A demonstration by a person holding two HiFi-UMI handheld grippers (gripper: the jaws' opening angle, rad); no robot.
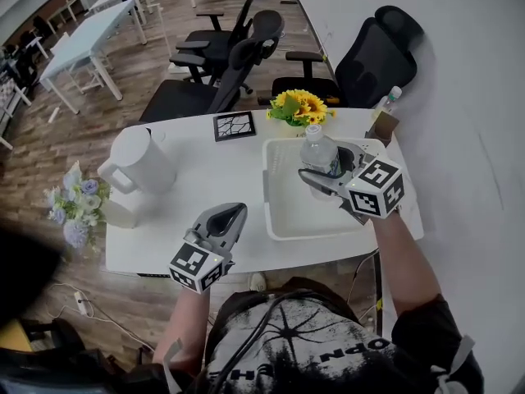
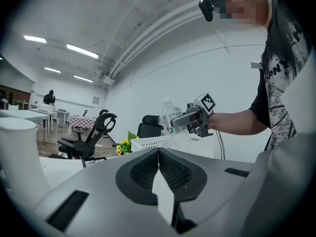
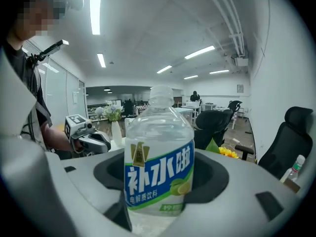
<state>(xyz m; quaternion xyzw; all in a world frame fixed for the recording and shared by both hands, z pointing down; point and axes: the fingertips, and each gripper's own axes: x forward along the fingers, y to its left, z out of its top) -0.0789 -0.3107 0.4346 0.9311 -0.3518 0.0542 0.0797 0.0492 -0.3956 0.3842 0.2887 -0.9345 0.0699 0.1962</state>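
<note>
Clearly, the right gripper (image 1: 326,177) is clamped on the water bottle (image 1: 318,150), held upright with its long axis vertical, over the far right part of the white basket (image 1: 275,220); the left gripper (image 1: 231,216), jaws together and empty, is well apart, left of it

Between the jaws of our right gripper (image 1: 326,176) stands the bottle (image 1: 318,154), over the basket (image 1: 287,213). Ahead of the jaws of our left gripper (image 1: 233,213) lies that basket; the jug (image 1: 141,159) stands to their left, the sunflowers (image 1: 300,105) farther ahead.
</note>
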